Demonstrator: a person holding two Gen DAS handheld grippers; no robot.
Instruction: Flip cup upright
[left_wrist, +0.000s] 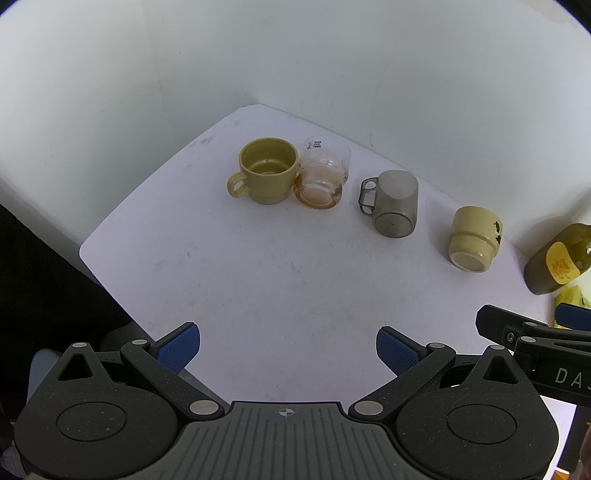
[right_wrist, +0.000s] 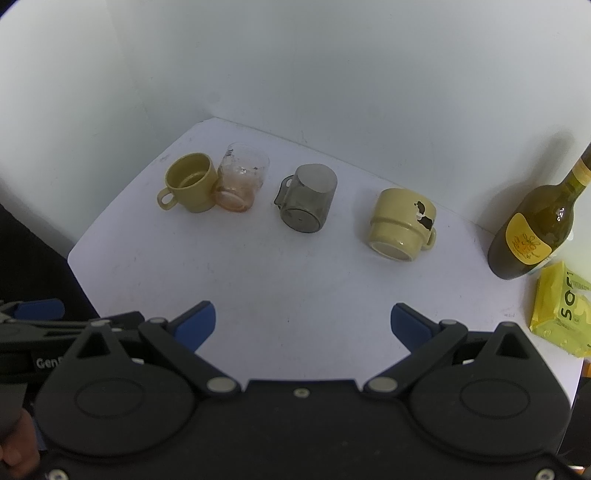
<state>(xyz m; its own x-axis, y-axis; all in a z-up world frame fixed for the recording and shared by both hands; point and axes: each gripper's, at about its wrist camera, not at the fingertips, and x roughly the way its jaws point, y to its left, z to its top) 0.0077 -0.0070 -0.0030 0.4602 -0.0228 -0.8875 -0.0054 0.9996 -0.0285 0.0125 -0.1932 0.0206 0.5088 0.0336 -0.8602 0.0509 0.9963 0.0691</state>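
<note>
Several cups stand in a row on the white table (left_wrist: 295, 280). An olive mug (left_wrist: 266, 170) (right_wrist: 192, 182) stands upright at the left, touching a clear glass (left_wrist: 323, 173) (right_wrist: 240, 182). A smoky grey mug (left_wrist: 393, 202) (right_wrist: 307, 197) and a pale yellow mug (left_wrist: 472, 238) (right_wrist: 402, 223) with a black mark appear to be upside down. My left gripper (left_wrist: 288, 349) is open and empty near the table's front edge. My right gripper (right_wrist: 303, 325) is open and empty, also well short of the cups.
A green wine bottle (right_wrist: 532, 229) (left_wrist: 557, 258) with a yellow label stands at the right by the wall. A yellow packet (right_wrist: 561, 310) lies in front of it. White walls close the back and left. The table's left edge (right_wrist: 79, 269) drops into dark.
</note>
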